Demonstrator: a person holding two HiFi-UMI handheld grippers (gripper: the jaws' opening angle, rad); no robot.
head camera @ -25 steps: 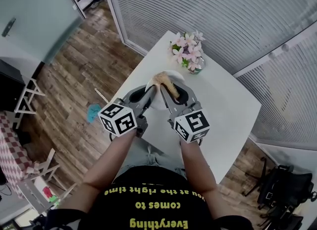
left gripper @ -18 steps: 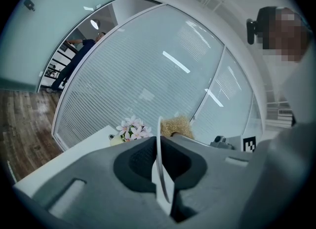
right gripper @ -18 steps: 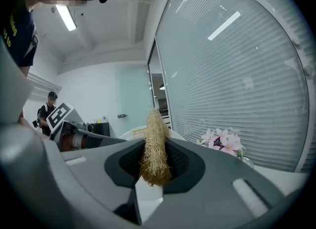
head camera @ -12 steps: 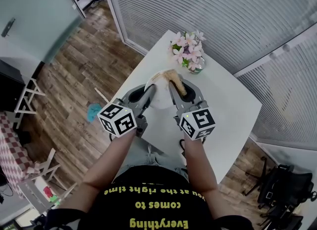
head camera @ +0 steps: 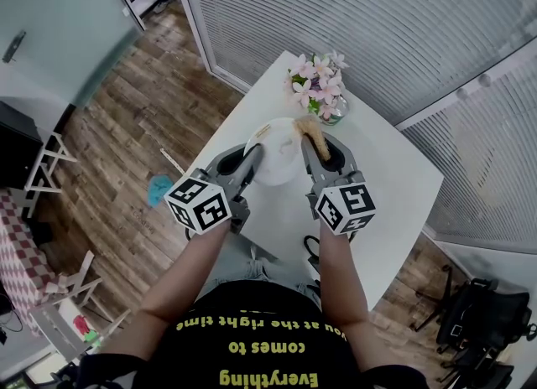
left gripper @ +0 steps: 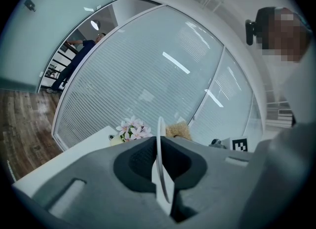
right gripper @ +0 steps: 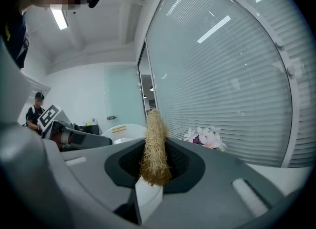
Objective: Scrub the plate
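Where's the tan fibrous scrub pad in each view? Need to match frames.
Head view: tan fibrous scrub pad, upper centre, in the right hand-held gripper.
Left gripper view: pad at centre, peeking just right of the white round plate, seen edge-on.
Right gripper view: pad dead centre, clamped between the jaws.
Shared landmark: pink flowers.
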